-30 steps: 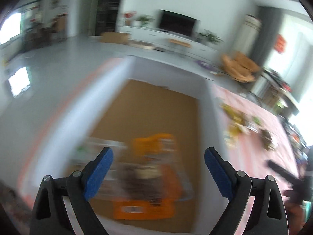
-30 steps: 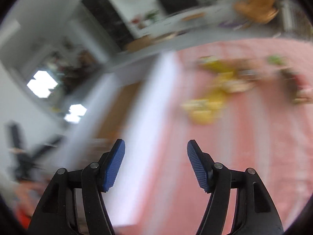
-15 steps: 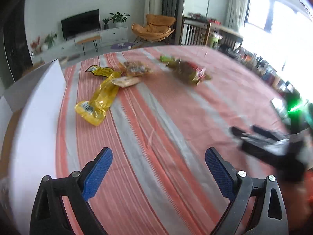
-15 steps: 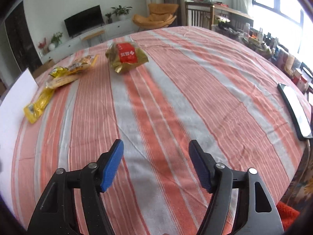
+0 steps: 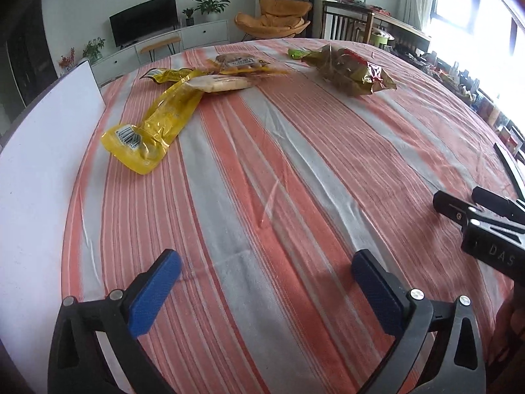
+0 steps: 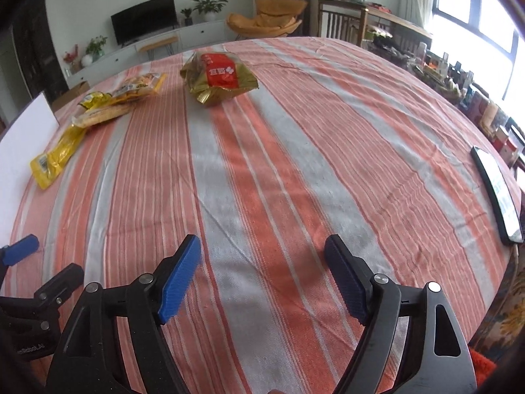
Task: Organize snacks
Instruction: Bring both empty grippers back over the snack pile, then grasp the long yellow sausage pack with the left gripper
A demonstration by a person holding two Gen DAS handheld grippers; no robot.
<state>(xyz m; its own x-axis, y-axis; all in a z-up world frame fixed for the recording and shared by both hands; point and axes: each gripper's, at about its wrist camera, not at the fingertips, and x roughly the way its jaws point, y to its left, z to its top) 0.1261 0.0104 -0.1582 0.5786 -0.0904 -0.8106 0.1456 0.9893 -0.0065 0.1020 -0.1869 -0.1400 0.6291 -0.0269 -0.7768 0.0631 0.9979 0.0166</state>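
Snacks ahead, far across table: yellow pouch point(image 5: 154, 121) long axis running away-right, nearer left gripper point(image 5: 262, 290); both grippers wide open, empty; right gripper point(image 6: 262, 282) faces gold-red bag point(image 6: 220, 77).

Both views sharp, no motion blur. Daylight enters from the windows point(image 6: 475, 6) at upper right, overexposed there. Desk point(image 5: 295, 180) evenly lit; soft shadows under each gripper. Strong fisheye curvature, dark vignette at corners.
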